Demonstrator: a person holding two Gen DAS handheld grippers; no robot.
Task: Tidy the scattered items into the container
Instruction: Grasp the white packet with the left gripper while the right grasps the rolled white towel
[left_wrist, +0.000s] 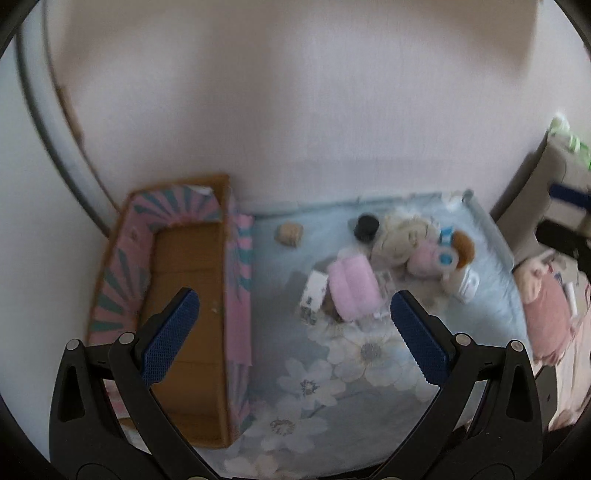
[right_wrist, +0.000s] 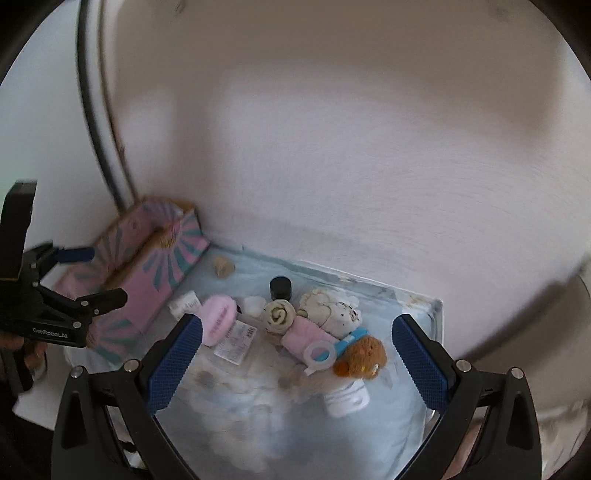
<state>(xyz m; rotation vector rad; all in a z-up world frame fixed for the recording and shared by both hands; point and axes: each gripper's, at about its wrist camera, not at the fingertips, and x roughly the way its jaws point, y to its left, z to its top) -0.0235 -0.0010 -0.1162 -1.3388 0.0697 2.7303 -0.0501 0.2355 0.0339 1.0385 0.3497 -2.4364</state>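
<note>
While both grippers hang above the blue cloth (right_wrist: 388, 417), nothing is grasped.
Left gripper (left_wrist: 295, 325): jaws spread wide, empty, over the box's right wall.
Right gripper (right_wrist: 297, 360): jaws spread wide, empty, over the pile.
Box (left_wrist: 236, 280): pink, against the wall, inside bare.
Pile: pink roll (right_wrist: 218, 319), black jar (right_wrist: 280, 287), brown plush (right_wrist: 364, 356), white bottle (right_wrist: 347, 397), all on the cloth right of the box.
</note>
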